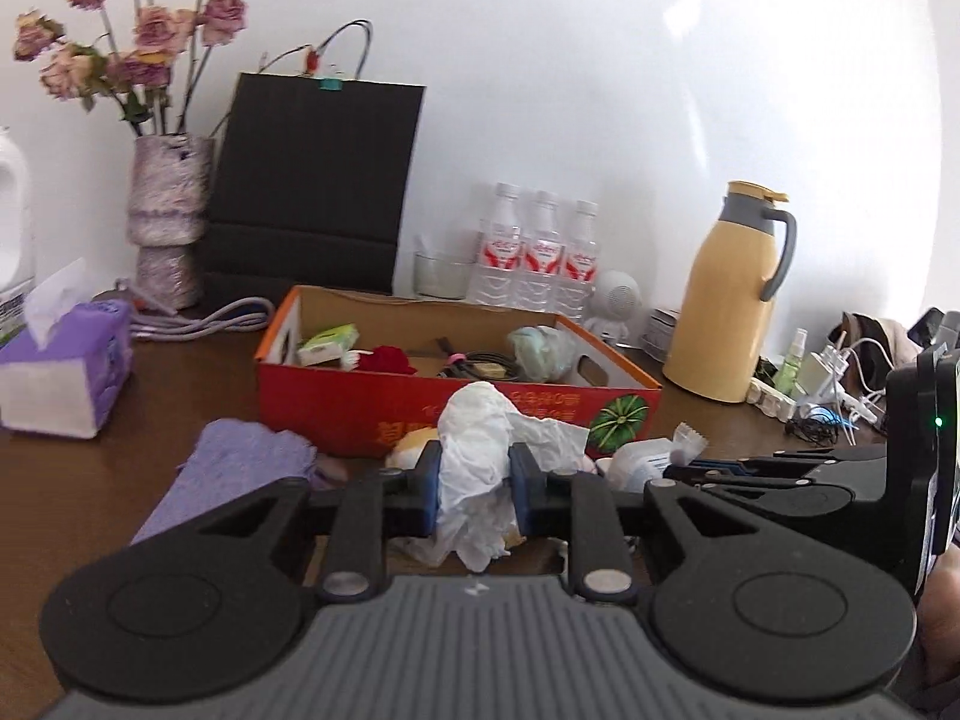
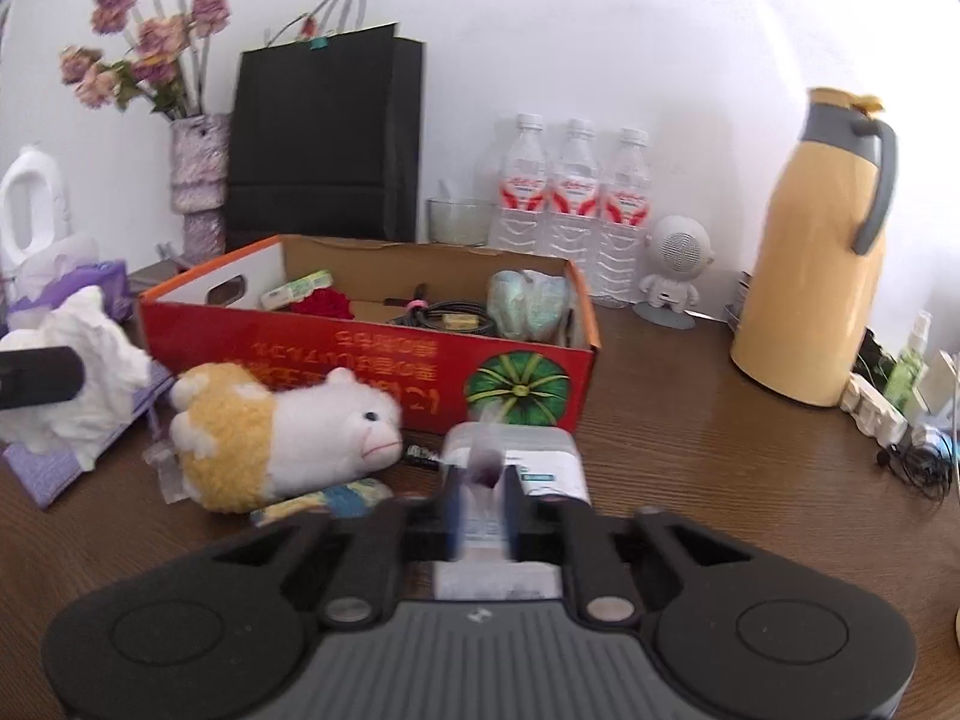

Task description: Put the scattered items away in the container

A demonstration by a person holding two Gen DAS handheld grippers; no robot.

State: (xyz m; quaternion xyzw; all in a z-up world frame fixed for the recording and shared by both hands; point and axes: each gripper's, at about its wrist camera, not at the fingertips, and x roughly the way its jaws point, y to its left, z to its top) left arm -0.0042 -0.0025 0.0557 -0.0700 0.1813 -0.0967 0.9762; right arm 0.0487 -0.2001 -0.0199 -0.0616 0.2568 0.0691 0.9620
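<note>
— Two grips on: left tool (image 1: 475, 477) pinching crumpled tissue (image 1: 480, 450), right tool (image 2: 480, 501) pressed onto a clear packet (image 2: 516, 462) low over the bench (image 2: 690, 420).
— Lift clear over the near wall of the red cardboard box (image 2: 372, 360), then drop inside.
— Plush sheep (image 2: 282, 435)?
— Plain only from the right wrist; nearly hidden behind tissue from the left.

The right tool (image 2: 480, 507) has its blue pads pinched onto the edge of a clear plastic packet (image 2: 528, 462) with a white label, lying on the brown bench (image 2: 690, 450) just in front of the red cardboard box (image 2: 336, 360). Left of it a plush sheep (image 2: 282, 432) lies on its side. At the far left, crumpled white tissue (image 2: 96, 360) is clamped in another black tool.
</note>
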